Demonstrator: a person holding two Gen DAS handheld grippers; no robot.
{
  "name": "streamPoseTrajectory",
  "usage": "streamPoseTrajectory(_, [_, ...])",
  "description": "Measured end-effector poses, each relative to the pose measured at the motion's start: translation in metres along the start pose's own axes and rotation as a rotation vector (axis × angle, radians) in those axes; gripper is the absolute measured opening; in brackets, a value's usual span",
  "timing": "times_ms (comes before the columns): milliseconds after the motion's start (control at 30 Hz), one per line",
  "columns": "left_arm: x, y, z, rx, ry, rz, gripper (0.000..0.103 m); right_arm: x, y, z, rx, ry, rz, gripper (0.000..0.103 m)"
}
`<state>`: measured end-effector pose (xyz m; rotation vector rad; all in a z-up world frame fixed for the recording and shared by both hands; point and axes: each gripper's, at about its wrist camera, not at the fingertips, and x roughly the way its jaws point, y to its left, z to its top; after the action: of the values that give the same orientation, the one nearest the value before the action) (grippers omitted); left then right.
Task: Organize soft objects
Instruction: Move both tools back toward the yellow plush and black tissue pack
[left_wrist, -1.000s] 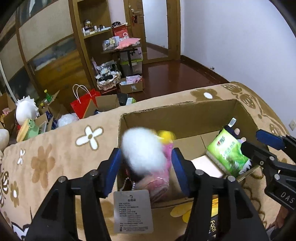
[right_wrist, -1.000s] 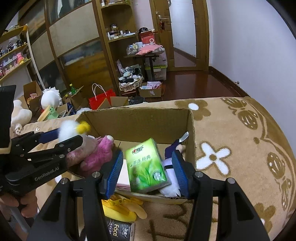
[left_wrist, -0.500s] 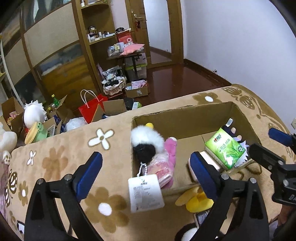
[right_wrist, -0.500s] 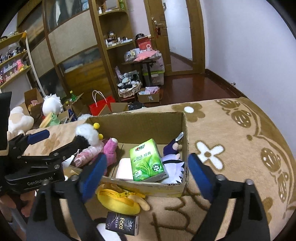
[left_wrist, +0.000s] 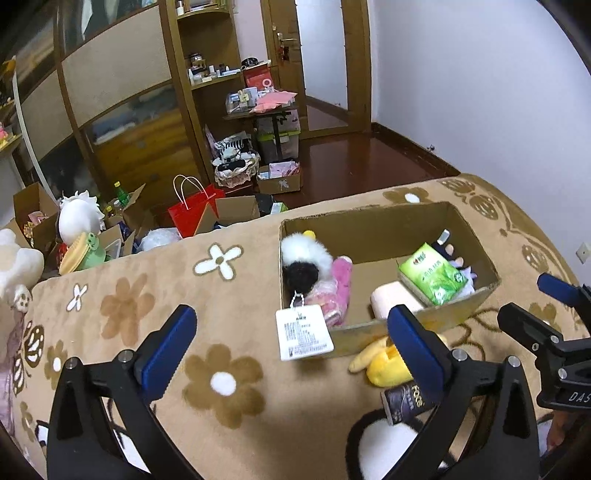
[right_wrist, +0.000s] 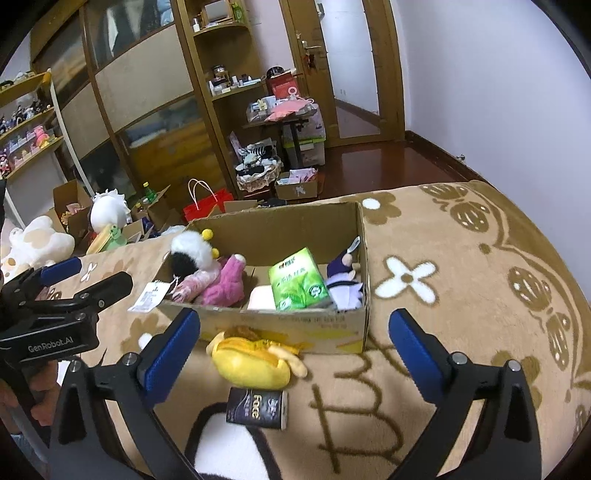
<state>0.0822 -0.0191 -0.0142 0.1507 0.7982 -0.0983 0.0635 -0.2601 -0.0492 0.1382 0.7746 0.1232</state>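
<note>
Flowered blanket (left_wrist: 125, 302) bears a cardboard box (right_wrist: 280, 325) — white-and-pink plush (left_wrist: 314, 273) inside; both hand-held grippers (left_wrist: 291, 343) (right_wrist: 295, 343) gape, empty.

Both the left gripper (left_wrist: 291, 345) and the right gripper (right_wrist: 295, 347) have just been opening and now stand wide with nothing between the jaws. The plush doll (left_wrist: 314, 269), earlier clamped by the left, lies in the cardboard box (left_wrist: 369, 221); the green tissue pack (right_wrist: 297, 278), earlier clamped by the right, rests there too. Both grippers have drawn back from the box.

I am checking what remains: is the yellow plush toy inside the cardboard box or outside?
Outside: the yellow plush toy lies on the blanket against the cardboard box's front wall.
</note>
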Motion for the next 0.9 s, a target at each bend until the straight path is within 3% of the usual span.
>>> streamPoseTrajectory(300, [0.0,-0.009,-0.014,0.005,0.044,-0.005,0.102,-0.007,0.005,-0.014,-0.048,0.033,-0.027,0.103])
streamPoseTrajectory(600, [0.013,-0.017,-0.021,0.019,0.077,-0.045,0.102,0.014,0.013,-0.031,-0.108,0.099,-0.039,0.103])
streamPoseTrajectory(900, [0.039,-0.019,-0.025,-0.038,0.158,-0.165,0.102,0.034,0.023,-0.045,-0.137,0.174,-0.013,0.103])
